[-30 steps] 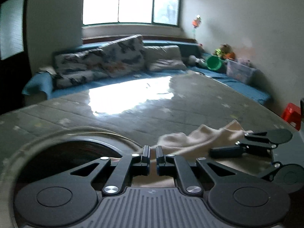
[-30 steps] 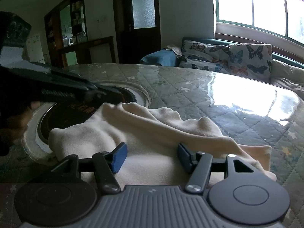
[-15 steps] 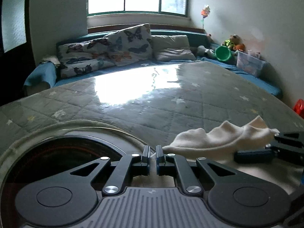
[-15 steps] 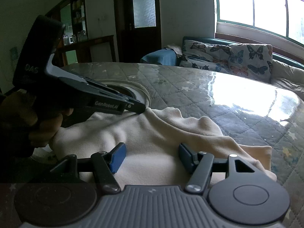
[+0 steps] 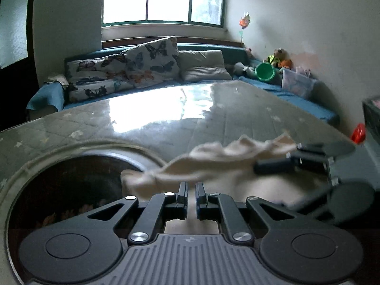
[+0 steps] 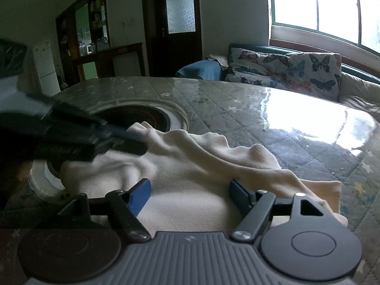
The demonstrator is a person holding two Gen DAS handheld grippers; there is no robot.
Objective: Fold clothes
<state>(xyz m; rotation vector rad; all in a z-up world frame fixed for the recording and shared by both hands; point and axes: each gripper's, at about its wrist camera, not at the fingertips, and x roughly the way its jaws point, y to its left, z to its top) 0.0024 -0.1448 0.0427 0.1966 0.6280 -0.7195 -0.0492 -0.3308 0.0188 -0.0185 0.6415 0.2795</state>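
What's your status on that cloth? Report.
Left gripper shut on the cream cloth edge. Right gripper open over cloth, fingers just widened, nothing pinched. Cloth rumpled on table, partly over round inset.

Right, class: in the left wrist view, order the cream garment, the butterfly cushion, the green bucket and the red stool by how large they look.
1. cream garment, though nearness inflates it
2. butterfly cushion
3. green bucket
4. red stool, partly hidden, so its rank is unsure

A cream fleece garment (image 6: 190, 178) lies rumpled on the quilted surface (image 6: 237, 109) — one edge lifted in a ridge, one corner overlapping the round inset.
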